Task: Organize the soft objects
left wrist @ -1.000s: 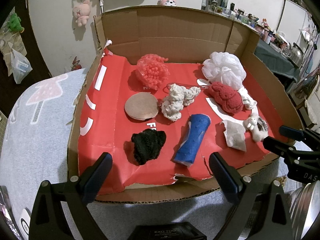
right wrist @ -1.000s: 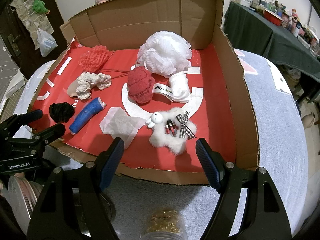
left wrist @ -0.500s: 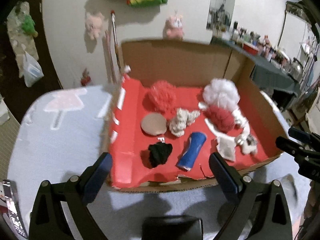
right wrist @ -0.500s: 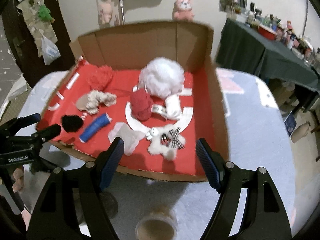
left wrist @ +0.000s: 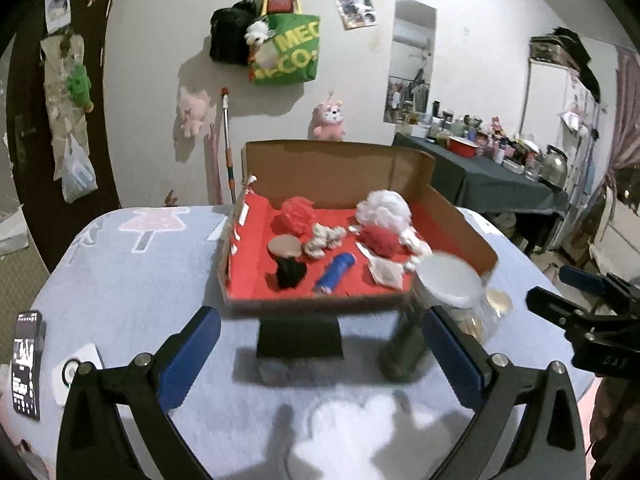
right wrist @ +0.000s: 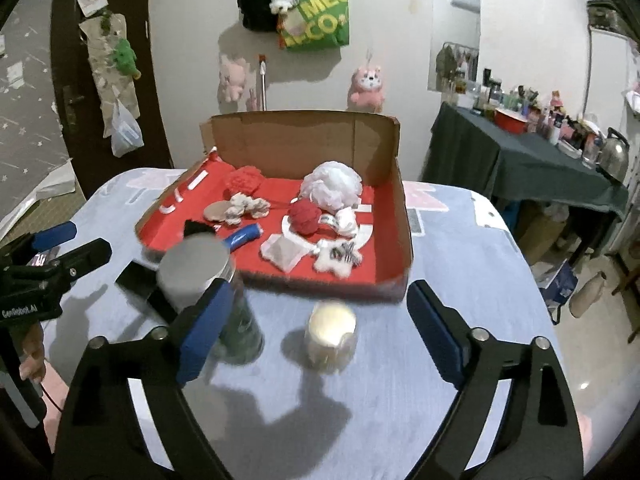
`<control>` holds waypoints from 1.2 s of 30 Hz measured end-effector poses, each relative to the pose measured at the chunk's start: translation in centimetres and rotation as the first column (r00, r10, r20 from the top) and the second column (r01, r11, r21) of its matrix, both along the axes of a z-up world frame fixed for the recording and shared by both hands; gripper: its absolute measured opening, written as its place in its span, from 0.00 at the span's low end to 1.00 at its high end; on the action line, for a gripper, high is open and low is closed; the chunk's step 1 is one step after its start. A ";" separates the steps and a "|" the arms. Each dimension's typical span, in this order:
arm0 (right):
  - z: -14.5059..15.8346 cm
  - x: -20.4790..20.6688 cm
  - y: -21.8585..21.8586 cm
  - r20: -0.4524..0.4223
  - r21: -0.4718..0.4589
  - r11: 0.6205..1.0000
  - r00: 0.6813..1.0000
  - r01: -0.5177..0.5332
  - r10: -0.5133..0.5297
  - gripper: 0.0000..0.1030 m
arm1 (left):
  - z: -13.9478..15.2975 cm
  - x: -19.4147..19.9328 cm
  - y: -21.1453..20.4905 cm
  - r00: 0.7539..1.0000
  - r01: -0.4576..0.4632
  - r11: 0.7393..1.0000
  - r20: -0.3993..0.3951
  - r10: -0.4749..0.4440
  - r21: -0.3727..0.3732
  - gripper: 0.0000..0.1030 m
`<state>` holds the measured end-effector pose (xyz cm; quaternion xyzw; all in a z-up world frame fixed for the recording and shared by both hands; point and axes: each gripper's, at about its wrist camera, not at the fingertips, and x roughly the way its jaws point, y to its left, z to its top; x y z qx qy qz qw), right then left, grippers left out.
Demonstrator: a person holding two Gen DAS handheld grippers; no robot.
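Observation:
A cardboard box with a red floor holds several soft objects: a white mesh puff, a red yarn ball, a coral pom, a cream knit piece, a black knit lump, a blue roll and a white plush star with a checked bow. My left gripper and right gripper are both open and empty, held back from the box's front edge.
A tall dark can with a pale lid, a small jar and a black block stand on the grey tablecloth before the box. A phone lies at the left edge. A cluttered dark table stands at the right.
Both grippers have pulled back and up from the box, so it looks smaller and the can, jar and block in front of it have come into view. Nothing was picked up.

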<state>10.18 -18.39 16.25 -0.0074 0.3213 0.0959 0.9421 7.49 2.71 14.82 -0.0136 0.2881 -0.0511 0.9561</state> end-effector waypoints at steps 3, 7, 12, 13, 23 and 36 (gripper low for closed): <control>-1.9 -1.7 0.1 0.000 0.014 1.000 1.000 0.019 -0.019 0.88 | -2.0 -1.6 -0.7 1.000 0.008 1.000 -0.011 -0.008 -0.001 1.00; -5.2 -2.6 0.4 -0.050 0.022 0.999 0.998 0.026 -0.025 0.88 | -4.7 -1.9 -1.5 0.998 0.012 1.000 -0.062 -0.013 -0.016 1.00; -9.1 -2.2 0.6 -0.120 0.005 0.999 0.992 0.048 -0.047 0.88 | -8.0 -1.2 -1.7 0.991 0.001 1.000 -0.131 -0.001 -0.006 1.00; -9.8 -2.1 0.7 -0.130 -0.003 0.999 0.990 0.051 -0.051 0.88 | -8.8 -0.8 -1.7 0.989 -0.011 1.000 -0.147 0.011 0.001 1.00; -12.5 -1.3 1.0 -0.163 -0.042 0.995 0.982 0.088 -0.094 0.88 | -12.2 0.5 -2.2 0.975 -0.050 0.996 -0.214 0.064 0.067 1.00; -12.8 -1.3 1.1 -0.146 -0.054 0.994 0.984 0.099 -0.106 0.90 | -12.4 0.6 -2.2 0.975 -0.060 0.996 -0.210 0.073 0.068 1.00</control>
